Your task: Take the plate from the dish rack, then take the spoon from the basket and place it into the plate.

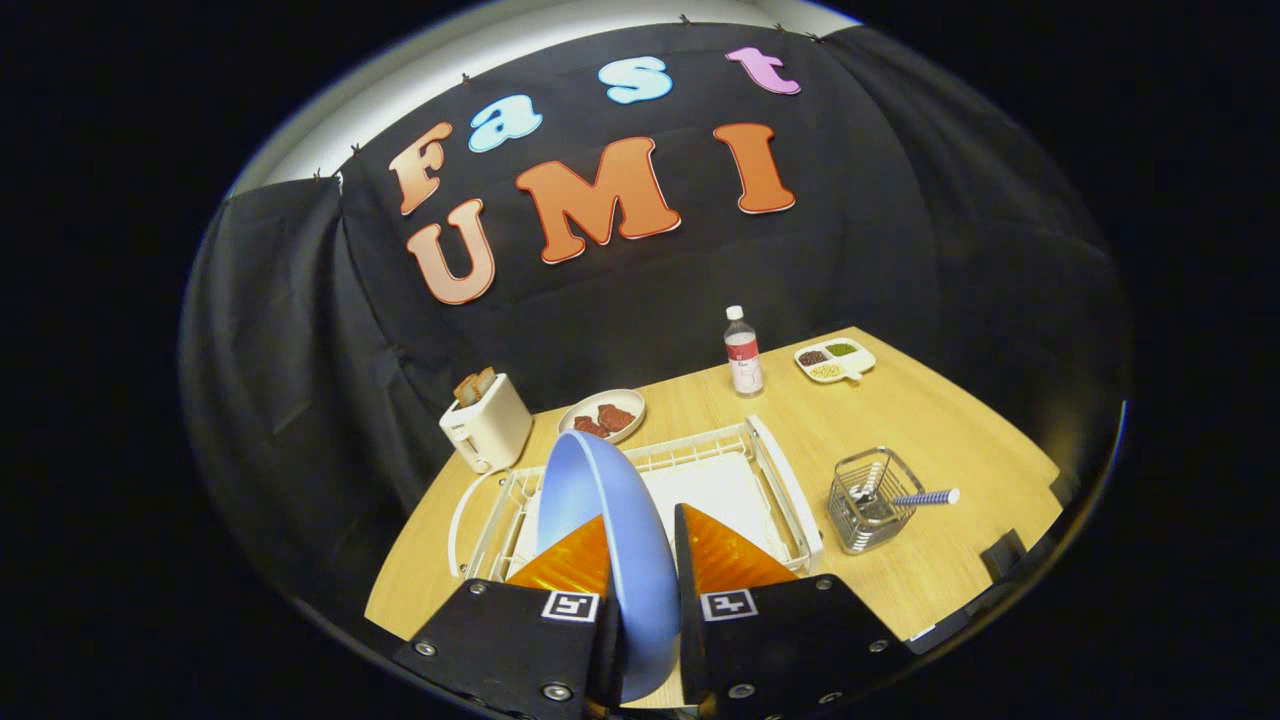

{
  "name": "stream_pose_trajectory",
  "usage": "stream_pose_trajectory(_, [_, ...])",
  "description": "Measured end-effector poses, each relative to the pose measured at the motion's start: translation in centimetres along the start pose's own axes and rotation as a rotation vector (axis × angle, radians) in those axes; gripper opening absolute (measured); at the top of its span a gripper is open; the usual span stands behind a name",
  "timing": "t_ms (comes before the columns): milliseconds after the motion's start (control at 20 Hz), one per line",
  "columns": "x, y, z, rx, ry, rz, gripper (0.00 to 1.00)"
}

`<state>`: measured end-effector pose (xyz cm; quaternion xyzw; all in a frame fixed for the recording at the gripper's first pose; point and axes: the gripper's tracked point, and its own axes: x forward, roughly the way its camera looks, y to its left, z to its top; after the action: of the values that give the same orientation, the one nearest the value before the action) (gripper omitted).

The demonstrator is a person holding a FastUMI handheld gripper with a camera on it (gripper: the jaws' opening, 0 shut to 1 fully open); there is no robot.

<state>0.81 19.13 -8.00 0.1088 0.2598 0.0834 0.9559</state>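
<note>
Jaws clamp the blue plate point(610, 520) above the dish rack point(775, 470).

Even overhead light keeps the desk point(900, 420) beyond the fingers bright and sharp with faint shadows, while fisheye bending curves its far edges.

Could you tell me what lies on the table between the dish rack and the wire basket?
In the gripper view, only bare tabletop separates the dish rack from the basket. The tongs grip the blue plate.
</note>
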Motion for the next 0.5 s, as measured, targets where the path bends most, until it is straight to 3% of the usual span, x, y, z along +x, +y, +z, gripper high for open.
stream_pose_trajectory(300, [-2.8,-1.2,-6.1,0.203,0.014,0.088,0.23])
stream_pose_trajectory(500, [-2.6,-3.0,-11.0,0.347,0.059,0.1,0.22])
